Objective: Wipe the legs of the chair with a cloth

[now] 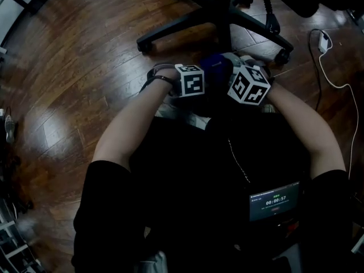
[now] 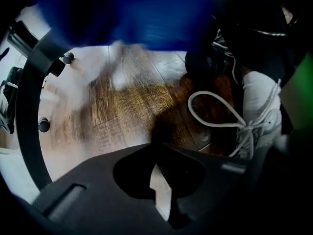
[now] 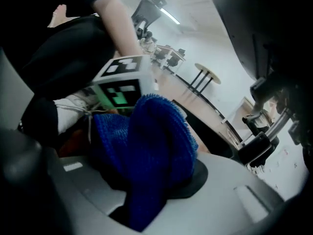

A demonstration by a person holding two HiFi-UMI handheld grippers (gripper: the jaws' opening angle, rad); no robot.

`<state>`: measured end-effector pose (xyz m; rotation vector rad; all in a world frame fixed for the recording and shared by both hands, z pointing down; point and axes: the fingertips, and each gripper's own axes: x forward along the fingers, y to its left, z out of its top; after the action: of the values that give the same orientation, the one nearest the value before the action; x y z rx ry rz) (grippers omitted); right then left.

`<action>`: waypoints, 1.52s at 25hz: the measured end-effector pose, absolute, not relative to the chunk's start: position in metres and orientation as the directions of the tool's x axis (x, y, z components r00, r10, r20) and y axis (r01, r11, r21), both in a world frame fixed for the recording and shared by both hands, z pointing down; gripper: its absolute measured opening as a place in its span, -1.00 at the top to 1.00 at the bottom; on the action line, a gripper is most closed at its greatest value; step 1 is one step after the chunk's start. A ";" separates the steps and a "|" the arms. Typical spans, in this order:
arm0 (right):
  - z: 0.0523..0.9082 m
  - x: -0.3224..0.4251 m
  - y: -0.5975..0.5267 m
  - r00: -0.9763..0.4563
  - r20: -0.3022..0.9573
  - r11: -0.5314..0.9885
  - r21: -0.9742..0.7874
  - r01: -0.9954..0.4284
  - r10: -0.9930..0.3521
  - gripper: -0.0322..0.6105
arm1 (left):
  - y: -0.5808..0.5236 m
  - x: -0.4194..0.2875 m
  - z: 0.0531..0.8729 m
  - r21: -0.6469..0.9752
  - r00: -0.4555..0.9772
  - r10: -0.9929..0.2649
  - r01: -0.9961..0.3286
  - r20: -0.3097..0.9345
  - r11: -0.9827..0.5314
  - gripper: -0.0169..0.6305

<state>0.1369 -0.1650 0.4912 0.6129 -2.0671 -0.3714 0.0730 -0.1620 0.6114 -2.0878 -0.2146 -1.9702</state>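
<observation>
Item: blue knitted cloth (image 3: 151, 136), bunched into a thick wad and clenched in the right gripper (image 3: 151, 192). The wad bulges out beyond the jaws, probably so that soft fabric rather than hard plastic meets the chair. In the head view it sits at centre, just short of the nearest leg. Item: left gripper (image 2: 163, 177), jaws closed together on nothing, only a sliver of floor showing past them. It points down at the boards and sits close at 9 o'clock of the right one, its marker cube almost against the cloth. It seems idle, or parked there to steady the work. Item: black five-legged chair base (image 1: 224, 13) on castors, at 12 o'clock of the grippers, one leg running straight toward them. No contact between cloth and leg can be confirmed. Item: wooden floor (image 1: 85, 67), glossy. Item: white laced shoe (image 2: 261, 106), at 3 o'clock in the left gripper view. Item: white cable (image 1: 335, 84), trailing at 2 o'clock, well clear. Item: small timer screen (image 1: 274, 201), at 5 o'clock on the person's front.
</observation>
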 end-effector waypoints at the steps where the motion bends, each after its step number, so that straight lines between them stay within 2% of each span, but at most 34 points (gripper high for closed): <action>1: 0.485 0.142 -0.186 -0.444 0.681 0.813 0.495 -0.307 -0.583 0.51 | -0.163 0.073 0.610 -0.083 0.068 -0.066 0.280 0.995 -0.956 0.93; 7: 0.454 0.172 -0.287 -0.370 0.613 0.712 0.537 -0.453 -0.698 0.51 | -0.164 0.077 0.607 -0.026 0.052 -0.011 0.292 0.999 -0.956 0.93; 14: 0.444 0.174 -0.284 -0.368 0.547 0.652 0.538 -0.534 -0.752 0.53 | -0.168 0.072 0.604 -0.028 0.075 -0.009 0.244 0.997 -0.969 0.93; 20: 0.474 0.140 -0.195 -0.424 0.654 0.780 0.508 -0.367 -0.626 0.53 | -0.169 0.065 0.607 -0.036 0.048 -0.025 0.240 0.999 -0.970 0.93; 25: 0.492 0.128 -0.133 -0.468 0.703 0.845 0.452 -0.287 -0.535 0.53 | -0.172 0.065 0.605 -0.044 0.056 -0.033 0.206 0.998 -0.978 0.93; 32: 0.497 0.126 -0.123 -0.457 0.711 0.845 0.461 -0.273 -0.535 0.53 | -0.167 0.075 0.609 -0.076 0.070 -0.059 0.268 0.996 -0.961 0.93; 38: 0.495 0.126 -0.131 -0.459 0.732 0.862 0.459 -0.213 -0.503 0.51 | -0.167 0.066 0.603 -0.044 0.038 -0.036 0.237 0.999 -0.970 0.93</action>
<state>0.1262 -0.1308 0.4955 0.5214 -2.0553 -0.3741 0.0658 -0.1675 0.6035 -2.1106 -0.2090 -2.0410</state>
